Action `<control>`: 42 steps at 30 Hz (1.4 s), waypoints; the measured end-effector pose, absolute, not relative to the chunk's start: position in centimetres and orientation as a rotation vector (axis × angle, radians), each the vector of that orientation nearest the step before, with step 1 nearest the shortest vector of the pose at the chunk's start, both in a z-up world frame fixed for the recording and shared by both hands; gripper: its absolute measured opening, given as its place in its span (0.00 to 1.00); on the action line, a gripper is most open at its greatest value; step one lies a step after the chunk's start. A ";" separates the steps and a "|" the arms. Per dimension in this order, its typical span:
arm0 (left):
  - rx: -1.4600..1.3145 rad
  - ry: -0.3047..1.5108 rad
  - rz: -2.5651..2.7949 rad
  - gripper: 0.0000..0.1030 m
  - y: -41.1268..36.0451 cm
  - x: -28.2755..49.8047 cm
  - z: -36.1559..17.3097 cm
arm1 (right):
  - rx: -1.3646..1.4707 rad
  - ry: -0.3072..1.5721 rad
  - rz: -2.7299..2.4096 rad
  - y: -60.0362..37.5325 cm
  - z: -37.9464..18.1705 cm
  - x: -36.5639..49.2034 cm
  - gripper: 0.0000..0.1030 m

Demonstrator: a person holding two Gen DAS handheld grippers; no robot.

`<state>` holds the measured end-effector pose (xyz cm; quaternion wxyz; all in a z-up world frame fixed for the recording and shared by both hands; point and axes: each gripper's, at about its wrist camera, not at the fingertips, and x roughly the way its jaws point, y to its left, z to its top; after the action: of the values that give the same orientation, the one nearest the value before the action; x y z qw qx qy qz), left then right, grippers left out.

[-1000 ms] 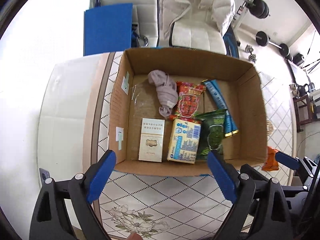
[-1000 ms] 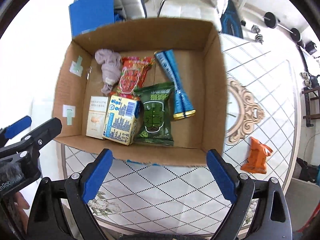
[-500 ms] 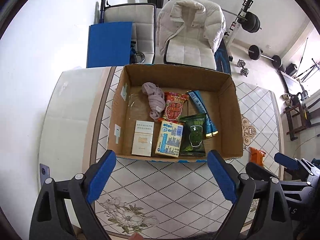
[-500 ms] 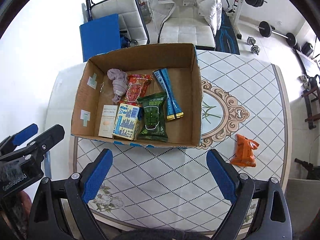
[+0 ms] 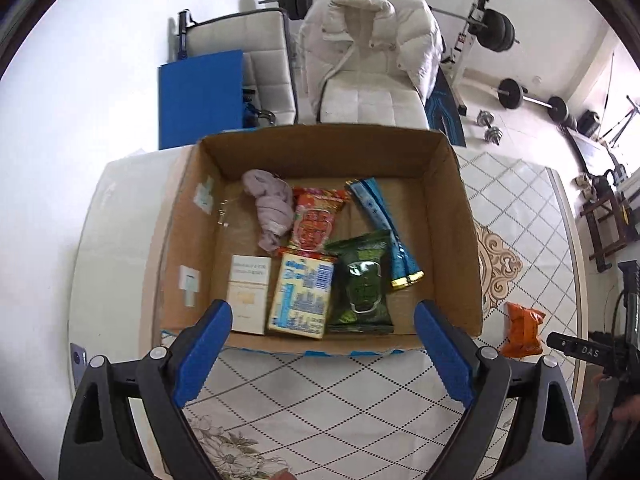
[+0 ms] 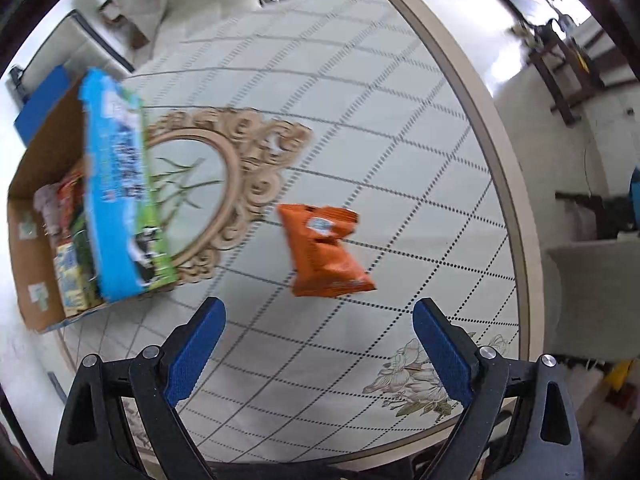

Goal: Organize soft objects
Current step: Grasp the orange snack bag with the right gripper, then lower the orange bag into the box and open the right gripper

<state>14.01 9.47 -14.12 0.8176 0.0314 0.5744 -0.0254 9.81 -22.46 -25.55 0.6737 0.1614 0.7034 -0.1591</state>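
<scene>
Two handheld grippers hover above a round desk (image 6: 360,120) with a pale diamond-grid top and a tan ornamental medallion. The left gripper (image 5: 322,344) has its blue-padded fingers (image 5: 204,350) spread wide and holds nothing; no finger touches any object. Seen between them, an open cardboard box (image 5: 456,216) sits on the desk toward the far side. Inside the box, a crumpled lilac cloth (image 5: 270,208) lies at the far left, touching a red snack packet (image 5: 314,222) beside it. A long blue packet (image 5: 384,228) lies to the right, slanting toward the near right corner. Along the near wall sit a white box (image 5: 249,294), a yellow and blue carton (image 5: 302,298) and a dark green packet (image 5: 362,284), side by side and touching. The right gripper (image 6: 318,344) also has its blue fingers (image 6: 196,350) wide apart and empty, held above the desk surface. Just beyond the gap between those fingers, an orange snack packet (image 6: 324,250) lies flat on the desk, apart from both fingers. It rests to the right of the medallion and well apart from the box, whose blue-printed outer side (image 6: 120,184) appears blurred at the left edge of the right wrist view. In the left wrist view the same orange packet (image 5: 522,330) lies on the desk to the right of the box's near right corner.
</scene>
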 end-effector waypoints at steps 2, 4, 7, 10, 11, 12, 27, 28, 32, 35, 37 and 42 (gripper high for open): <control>0.081 1.248 -0.075 0.91 8.2 14.2 -15.3 | 0.384 1.604 -0.364 -23.7 -27.2 9.6 0.94; 0.098 1.263 -0.083 0.91 7.4 14.3 -16.1 | 0.392 1.628 -0.367 -24.4 -28.9 9.6 0.94; 0.123 1.280 -0.097 0.91 6.3 14.2 -16.9 | 0.390 1.659 -0.350 -24.6 -31.2 9.9 0.94; 0.138 1.295 -0.098 0.91 5.9 14.2 -17.5 | 0.426 1.691 -0.328 -24.5 -33.4 10.3 0.94; 0.142 1.299 -0.097 0.91 5.7 14.1 -17.6 | 0.465 1.689 -0.309 -24.4 -34.1 10.5 0.94; 0.147 1.303 -0.097 0.91 5.7 14.1 -17.8 | 0.472 1.693 -0.305 -24.3 -34.6 10.7 0.93; 0.084 1.303 -0.071 0.91 10.3 15.7 -14.1 | 0.523 1.510 -0.048 -17.5 -24.6 10.8 0.44; 0.080 1.302 -0.067 0.91 10.8 16.1 -13.7 | 0.508 1.496 -0.015 -16.4 -23.3 11.2 0.44; 0.087 1.296 -0.038 0.91 12.7 17.5 -13.2 | 0.428 1.473 0.113 -10.3 -19.3 14.3 0.44; 0.072 1.311 -0.022 0.91 13.7 18.2 -13.8 | 0.376 1.489 0.151 -7.3 -19.2 16.5 0.44; 0.063 1.334 -0.021 0.91 14.2 18.7 -14.6 | 0.355 1.507 0.160 -5.4 -19.9 17.4 0.44; 0.076 1.379 -0.015 0.91 14.4 19.3 -16.7 | 0.292 1.552 0.156 -2.3 -22.5 18.9 0.44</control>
<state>19.27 14.43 -16.66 0.7710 0.0351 0.6358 -0.0071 18.86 -2.30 -22.45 0.7013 0.1313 0.6972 0.0702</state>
